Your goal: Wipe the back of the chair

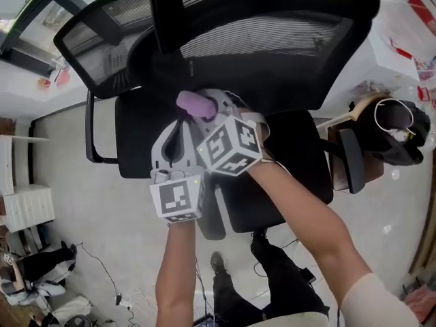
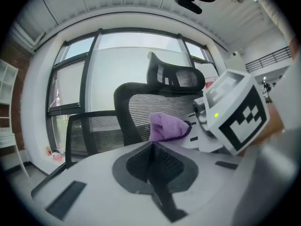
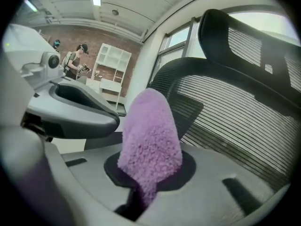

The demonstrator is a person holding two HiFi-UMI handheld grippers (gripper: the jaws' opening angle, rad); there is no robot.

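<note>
Right gripper view: the right gripper (image 3: 143, 182) is clenched on a purple cloth (image 3: 150, 135), whose tuft stands out lengthwise along the jaws, tip forward; the left gripper (image 2: 153, 157), just beside it, is pressed closed on nothing; the mesh chair back (image 3: 235, 112) lies ahead, near the cloth but apart from it, its long axis upright; the right gripper looks the nearer.

No text, label or number can be read.
</note>
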